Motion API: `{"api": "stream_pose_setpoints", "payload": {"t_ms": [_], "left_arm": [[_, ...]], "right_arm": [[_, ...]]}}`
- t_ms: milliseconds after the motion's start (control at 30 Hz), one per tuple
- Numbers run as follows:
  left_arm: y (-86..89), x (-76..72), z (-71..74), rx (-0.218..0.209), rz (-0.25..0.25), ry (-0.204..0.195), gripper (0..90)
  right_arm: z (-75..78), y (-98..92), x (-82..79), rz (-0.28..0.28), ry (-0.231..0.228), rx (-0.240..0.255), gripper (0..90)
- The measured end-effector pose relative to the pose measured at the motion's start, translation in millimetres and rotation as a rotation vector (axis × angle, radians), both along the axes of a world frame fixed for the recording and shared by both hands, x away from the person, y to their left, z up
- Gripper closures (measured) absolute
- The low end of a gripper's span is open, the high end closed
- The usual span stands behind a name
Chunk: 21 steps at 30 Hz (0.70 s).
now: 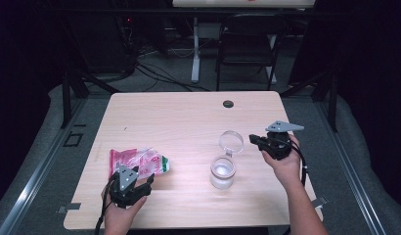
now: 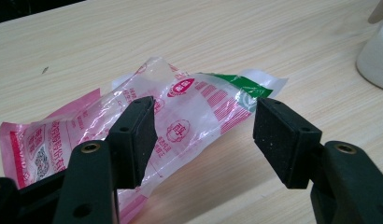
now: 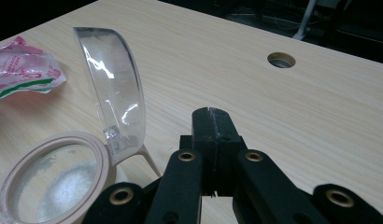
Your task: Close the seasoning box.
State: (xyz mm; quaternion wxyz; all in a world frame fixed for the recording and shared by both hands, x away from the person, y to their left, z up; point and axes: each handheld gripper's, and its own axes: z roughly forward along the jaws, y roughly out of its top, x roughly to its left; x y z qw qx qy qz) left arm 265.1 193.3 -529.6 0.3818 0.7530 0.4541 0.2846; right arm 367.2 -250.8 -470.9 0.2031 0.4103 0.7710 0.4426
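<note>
Plastic packet point(image 2: 180, 112) lies between the gaping left claw point(image 2: 203, 135).

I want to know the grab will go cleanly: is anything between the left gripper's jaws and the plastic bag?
Nothing visible. The left gripper has its jaws open around the plastic bag, which lies flat on the table, with only bare tabletop nearby. The jar stands well off to one side.

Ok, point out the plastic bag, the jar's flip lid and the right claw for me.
plastic bag point(image 2: 189, 105), left gripper view, on its clear printed middle.
flip lid point(image 3: 116, 100), right gripper view, on the clear raised dome.
right claw point(image 3: 213, 123), right gripper view, at the closed jaw tips.
</note>
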Motion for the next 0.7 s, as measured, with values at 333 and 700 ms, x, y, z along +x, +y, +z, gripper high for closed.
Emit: {"api": "stream_pose_setpoints", "payload": {"t_ms": [333, 700], "left_arm": [[-0.1, -0.1, 0.1, 0.008, -0.003, 0.003, 38.9], [1.2, -0.4, 0.7, -0.019, -0.008, 0.0, 38.9]], "right_arm": [[-1.1, 6.2, -0.7, 0.015, -0.001, -0.007, 90.0], [-3.6, 11.3, -1.1, 0.032, 0.001, -0.006, 90.0]]}}
